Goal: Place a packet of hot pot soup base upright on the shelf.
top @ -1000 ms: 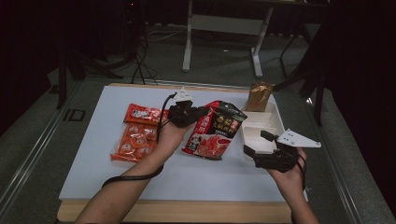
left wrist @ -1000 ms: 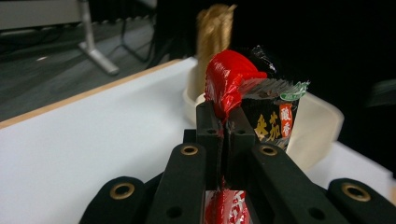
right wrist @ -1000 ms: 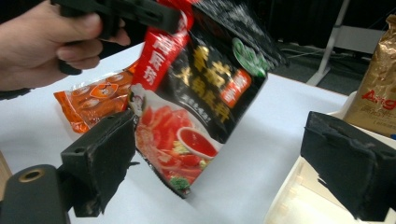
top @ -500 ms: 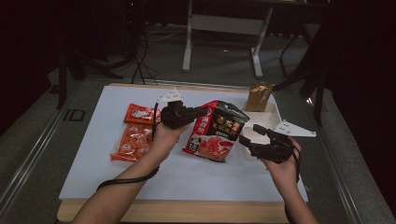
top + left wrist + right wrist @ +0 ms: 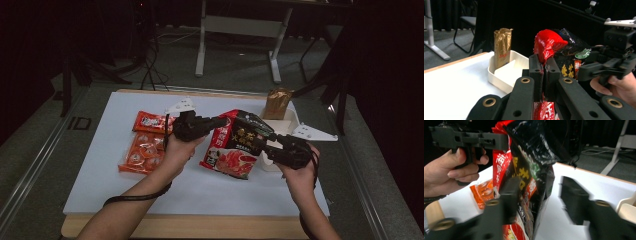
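A red-and-black snack bag (image 5: 239, 144) is seen at the middle of the white bench (image 5: 100, 165), its far end lifted and its near end resting low toward the bench. The bag's red upper edge is clamped in the left gripper (image 5: 218, 121), whose jaws are pressed tightly together on it, as is plain in the left gripper view (image 5: 543, 72). The right gripper (image 5: 266, 141) is held at the bag's right side; its jaws have just been closing, and in the right gripper view (image 5: 537, 195) the bag's edge is seen between them with a gap left on the right, so the bag is not yet pinched there. To the left of the bag, two orange-red packets (image 5: 142, 152) lie flat. Just right of the bag stands a white tray (image 5: 292, 120), with a brown paper bag (image 5: 276, 103) upright at its far end.
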The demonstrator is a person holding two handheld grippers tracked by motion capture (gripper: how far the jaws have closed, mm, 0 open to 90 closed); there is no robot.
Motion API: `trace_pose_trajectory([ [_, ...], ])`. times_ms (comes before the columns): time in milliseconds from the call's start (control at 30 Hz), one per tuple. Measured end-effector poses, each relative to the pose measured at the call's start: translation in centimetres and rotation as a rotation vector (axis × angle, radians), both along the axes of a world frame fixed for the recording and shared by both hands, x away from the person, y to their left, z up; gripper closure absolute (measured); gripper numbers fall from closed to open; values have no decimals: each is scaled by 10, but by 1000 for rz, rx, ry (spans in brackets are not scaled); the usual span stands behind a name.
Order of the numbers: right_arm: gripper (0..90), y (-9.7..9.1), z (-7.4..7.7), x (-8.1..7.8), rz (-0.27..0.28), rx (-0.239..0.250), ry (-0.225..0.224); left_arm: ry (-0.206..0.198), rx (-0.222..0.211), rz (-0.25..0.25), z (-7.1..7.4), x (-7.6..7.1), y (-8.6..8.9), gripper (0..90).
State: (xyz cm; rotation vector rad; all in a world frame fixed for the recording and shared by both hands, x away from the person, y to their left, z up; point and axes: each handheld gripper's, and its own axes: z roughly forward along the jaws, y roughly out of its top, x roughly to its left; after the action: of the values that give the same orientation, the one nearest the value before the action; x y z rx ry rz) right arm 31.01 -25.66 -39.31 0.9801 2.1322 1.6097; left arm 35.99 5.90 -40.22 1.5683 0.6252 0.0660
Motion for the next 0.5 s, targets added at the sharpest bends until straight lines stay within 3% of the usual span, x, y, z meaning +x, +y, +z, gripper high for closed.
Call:
trace_pose_trajectory([
  [267,689,-1,6,2,20,56,13,-3,9,-5,-2,-5,-4,870],
  [367,734,0,10,1,27,37,8,20,-3,-12,-5,-4,-2,868],
  [500,756,2,14,-1,35,11,4,17,-14,-14,-6,-5,0,860],
])
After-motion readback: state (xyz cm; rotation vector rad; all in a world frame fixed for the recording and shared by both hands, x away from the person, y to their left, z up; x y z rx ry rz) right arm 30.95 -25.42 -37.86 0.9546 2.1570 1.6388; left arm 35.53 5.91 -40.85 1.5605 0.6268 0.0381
